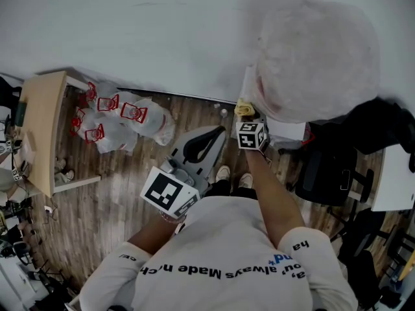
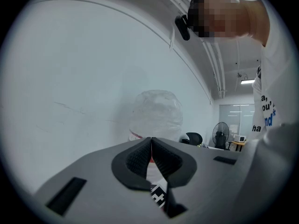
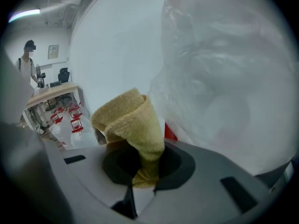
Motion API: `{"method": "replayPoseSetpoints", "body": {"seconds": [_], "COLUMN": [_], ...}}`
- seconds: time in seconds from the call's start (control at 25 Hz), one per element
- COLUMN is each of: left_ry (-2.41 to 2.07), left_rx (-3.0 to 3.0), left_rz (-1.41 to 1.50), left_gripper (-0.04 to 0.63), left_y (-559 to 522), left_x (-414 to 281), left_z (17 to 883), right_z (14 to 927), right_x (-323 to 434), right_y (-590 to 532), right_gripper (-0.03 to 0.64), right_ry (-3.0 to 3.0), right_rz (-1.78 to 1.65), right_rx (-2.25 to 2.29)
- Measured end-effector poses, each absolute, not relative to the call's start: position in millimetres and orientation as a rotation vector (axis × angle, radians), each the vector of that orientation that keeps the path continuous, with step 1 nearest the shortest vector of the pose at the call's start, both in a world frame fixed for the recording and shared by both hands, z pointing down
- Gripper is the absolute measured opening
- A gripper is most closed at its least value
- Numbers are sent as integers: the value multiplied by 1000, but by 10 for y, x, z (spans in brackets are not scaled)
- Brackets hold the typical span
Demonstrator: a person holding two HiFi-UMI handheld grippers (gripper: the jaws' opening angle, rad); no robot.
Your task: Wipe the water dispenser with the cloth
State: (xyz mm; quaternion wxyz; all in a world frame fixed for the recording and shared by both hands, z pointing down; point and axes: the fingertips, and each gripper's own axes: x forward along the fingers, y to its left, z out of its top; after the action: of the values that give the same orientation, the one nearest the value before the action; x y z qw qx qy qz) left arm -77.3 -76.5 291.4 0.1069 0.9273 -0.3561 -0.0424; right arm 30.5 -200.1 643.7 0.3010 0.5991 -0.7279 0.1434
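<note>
The water dispenser's big bottle (image 1: 318, 57), wrapped in a clear plastic bag, stands against the white wall at the upper right. My right gripper (image 1: 248, 116) is shut on a folded yellow cloth (image 1: 244, 107), which touches the bottle's lower left side. In the right gripper view the cloth (image 3: 133, 120) sticks up out of the right gripper (image 3: 147, 164), right beside the bagged bottle (image 3: 224, 78). My left gripper (image 1: 202, 142) hangs lower and to the left, shut with nothing in it. In the left gripper view its pads (image 2: 140, 155) meet and the bottle (image 2: 156, 113) shows ahead.
Several bagged bottles with red handles (image 1: 120, 118) lie on the wooden floor by a light wooden table (image 1: 42, 128). A black office chair (image 1: 331, 167) stands right of the dispenser. A person (image 3: 28, 64) stands far back by a desk. A fan (image 2: 220, 133) stands in the distance.
</note>
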Motion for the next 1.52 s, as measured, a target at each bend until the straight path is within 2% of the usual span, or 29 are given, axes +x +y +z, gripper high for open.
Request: {"method": "replayPoseSetpoints", "body": {"seconds": [1.52], "left_ry": [-1083], "left_rx": [2735], "left_rz": [-153], "left_gripper": [20], "left_y": [-561], "left_x": [-789], "left_z": [2826], "right_z": [6525], "right_x": [142], "right_y": [-1404], "right_gripper": [61], "right_ry": [-1990], "right_rz": [407], "right_rx": [1469]}}
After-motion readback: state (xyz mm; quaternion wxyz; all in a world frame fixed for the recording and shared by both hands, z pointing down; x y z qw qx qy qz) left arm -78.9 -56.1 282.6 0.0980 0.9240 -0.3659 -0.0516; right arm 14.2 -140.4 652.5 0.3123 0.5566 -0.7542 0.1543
